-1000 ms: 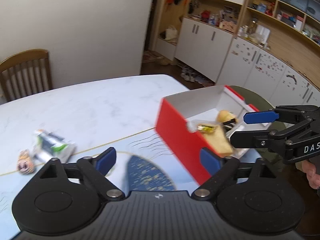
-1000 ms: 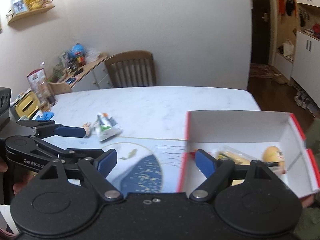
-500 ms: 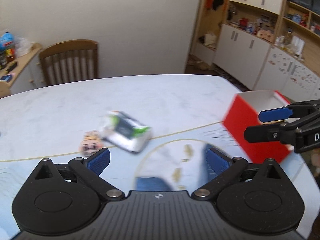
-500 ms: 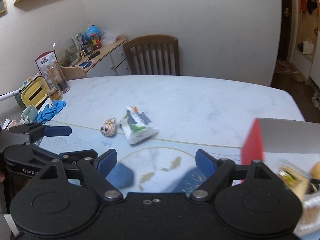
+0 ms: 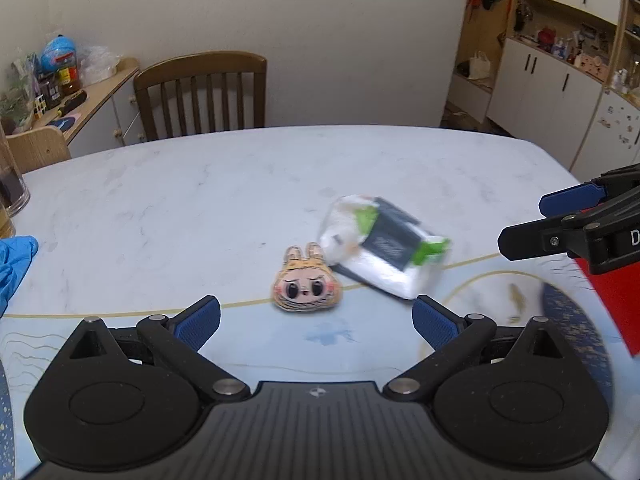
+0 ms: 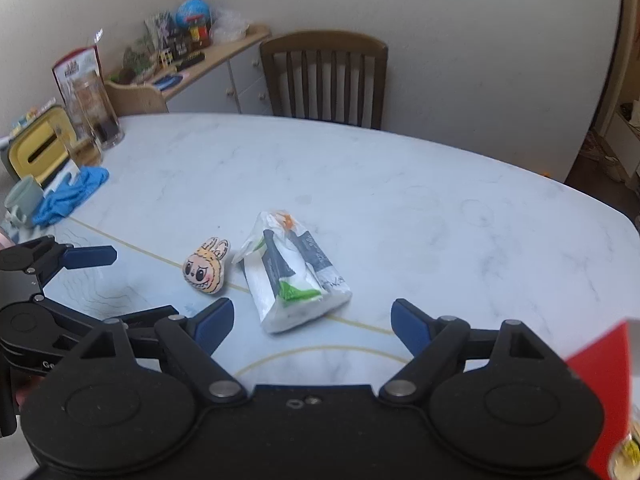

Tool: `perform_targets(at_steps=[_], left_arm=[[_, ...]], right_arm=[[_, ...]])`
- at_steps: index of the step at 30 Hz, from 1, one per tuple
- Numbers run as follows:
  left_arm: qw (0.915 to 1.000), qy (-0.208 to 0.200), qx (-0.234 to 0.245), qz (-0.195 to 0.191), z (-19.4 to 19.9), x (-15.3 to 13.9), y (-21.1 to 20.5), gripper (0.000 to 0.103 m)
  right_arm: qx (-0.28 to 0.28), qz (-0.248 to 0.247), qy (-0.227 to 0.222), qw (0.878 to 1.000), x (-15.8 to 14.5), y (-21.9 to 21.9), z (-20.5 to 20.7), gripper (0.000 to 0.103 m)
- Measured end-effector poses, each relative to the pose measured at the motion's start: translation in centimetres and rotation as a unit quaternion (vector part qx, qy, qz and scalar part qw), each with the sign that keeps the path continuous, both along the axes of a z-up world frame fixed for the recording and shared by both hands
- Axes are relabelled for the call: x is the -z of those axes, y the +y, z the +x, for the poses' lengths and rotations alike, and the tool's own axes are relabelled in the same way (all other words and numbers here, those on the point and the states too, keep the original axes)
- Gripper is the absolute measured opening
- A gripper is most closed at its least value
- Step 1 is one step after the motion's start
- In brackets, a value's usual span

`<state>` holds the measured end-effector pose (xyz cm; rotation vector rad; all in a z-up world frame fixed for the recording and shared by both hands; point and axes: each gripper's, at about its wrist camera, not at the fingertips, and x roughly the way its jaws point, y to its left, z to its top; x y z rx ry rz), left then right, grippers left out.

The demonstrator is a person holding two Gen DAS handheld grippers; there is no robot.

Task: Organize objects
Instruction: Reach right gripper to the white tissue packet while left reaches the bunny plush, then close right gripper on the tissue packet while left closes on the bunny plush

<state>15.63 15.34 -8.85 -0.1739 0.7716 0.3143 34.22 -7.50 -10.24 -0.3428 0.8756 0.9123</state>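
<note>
A bunny-face toy (image 5: 306, 285) lies on the marble table (image 5: 180, 208), just beyond my left gripper (image 5: 316, 322), which is open and empty. A white snack packet (image 5: 384, 246) with green and black print lies to the toy's right, touching or nearly touching it. In the right wrist view the packet (image 6: 292, 276) lies just ahead of my open, empty right gripper (image 6: 312, 322), with the toy (image 6: 206, 266) to its left. The red box (image 6: 600, 380) is cut off at the lower right edge; food shows in its corner. It shows too as the red box (image 5: 616, 300) in the left wrist view.
Blue gloves (image 6: 72, 192), drinking glasses (image 6: 100, 120), a mug (image 6: 22, 200) and a yellow container (image 6: 40, 148) crowd the table's far left end. A wooden chair (image 6: 324, 76) stands behind the table. A cluttered sideboard (image 6: 208, 52) lines the wall.
Both grippers have swung left and down, away from the red box and toward the toy and packet. The left jaws have spread a little wider.
</note>
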Motion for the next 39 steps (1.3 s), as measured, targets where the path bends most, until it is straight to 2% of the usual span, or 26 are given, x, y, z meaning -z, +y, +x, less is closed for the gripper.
perform_targets(at_steps=[7,13,18,22,27,29,31,33,37,38,39], left_arm=[[1.0000,0.006,-0.005,-0.006,2.3,2.6,1.7,0.103],[1.0000,0.006,-0.004,0.007,4.0,4.2,2.5,0.103],[0.9999,0.001,-0.006,0.012,4.6,4.9,2.8,0.103],[0.9994,-0.002,-0.012,0.031,4.9,5.3,2.5,0.103],[0.9991,0.000,-0.011,0.040,5.1,5.8,2.0,0.101],[0.9993,0.001,-0.009,0.036,5.0,6.0,1.9,0.094],[0.9995,0.003,-0.006,0.031,5.1,6.1,2.1,0.080],[0.9994,-0.002,-0.005,0.035,4.9,6.0,1.9,0.072],[0.9994,-0.007,0.005,0.035,4.7,5.9,1.6,0.053],[0.9993,-0.006,0.006,0.036,4.7,5.9,1.4,0.053],[0.9993,-0.005,0.006,0.036,4.7,5.9,1.4,0.053]], right_arm=[[-0.012,-0.024,0.008,1.000,2.1,3.7,1.8,0.085],[-0.020,-0.044,0.026,0.999,4.0,5.8,3.2,0.085],[-0.017,-0.053,0.035,0.998,5.5,7.0,3.8,0.085],[0.000,-0.053,0.031,0.998,6.1,7.3,4.2,0.085],[-0.009,-0.053,0.043,0.998,6.6,7.6,4.4,0.084],[-0.010,-0.053,0.045,0.998,6.7,7.6,4.4,0.083],[-0.004,-0.049,0.051,0.998,6.8,7.5,4.5,0.083],[-0.004,-0.048,0.045,0.998,6.8,7.4,4.3,0.081],[-0.010,-0.048,0.038,0.998,6.7,7.2,3.8,0.070],[-0.010,-0.048,0.038,0.998,6.6,7.1,3.8,0.068],[-0.009,-0.047,0.038,0.998,6.6,7.0,3.7,0.061]])
